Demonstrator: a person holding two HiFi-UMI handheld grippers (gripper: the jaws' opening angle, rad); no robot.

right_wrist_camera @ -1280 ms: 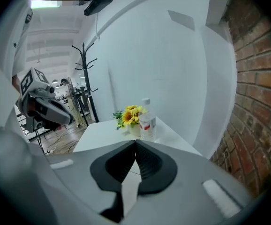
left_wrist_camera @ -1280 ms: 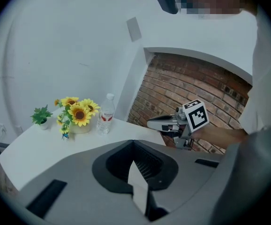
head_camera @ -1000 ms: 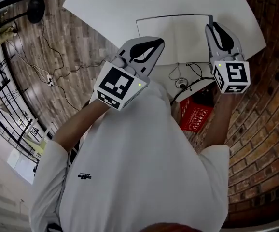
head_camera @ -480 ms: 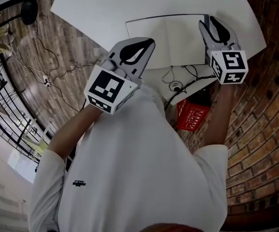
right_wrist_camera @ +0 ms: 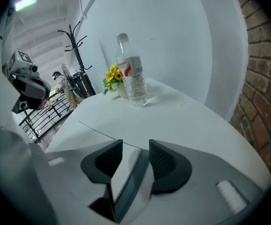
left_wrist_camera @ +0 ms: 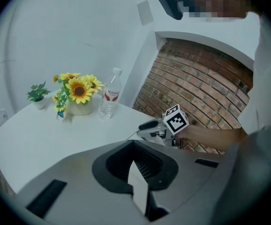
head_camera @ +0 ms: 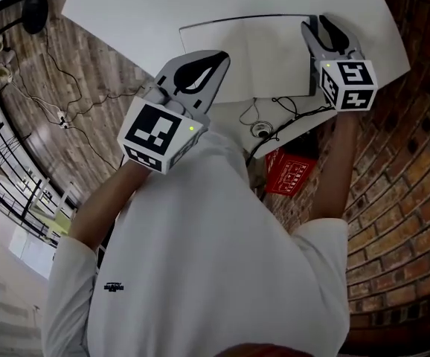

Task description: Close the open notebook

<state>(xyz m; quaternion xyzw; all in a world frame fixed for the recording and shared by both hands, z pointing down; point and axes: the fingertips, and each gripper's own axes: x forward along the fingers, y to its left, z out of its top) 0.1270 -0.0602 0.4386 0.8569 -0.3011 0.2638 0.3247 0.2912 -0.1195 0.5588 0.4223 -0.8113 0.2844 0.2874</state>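
White tabletop (head_camera: pixel 148 10) fills the top of the head view. At its near left edge the left gripper (head_camera: pixel 216 59) hovers, clenched on nothing. The open notebook (head_camera: pixel 252 50) lies flat mid-table. At its right edge the right gripper (head_camera: pixel 315 25) has just been opening its jaws, which stand apart with nothing pinched. The best move, I judge, is to slip one jaw under that outer edge, pinch lightly, then swing the cover leftward over the spine.
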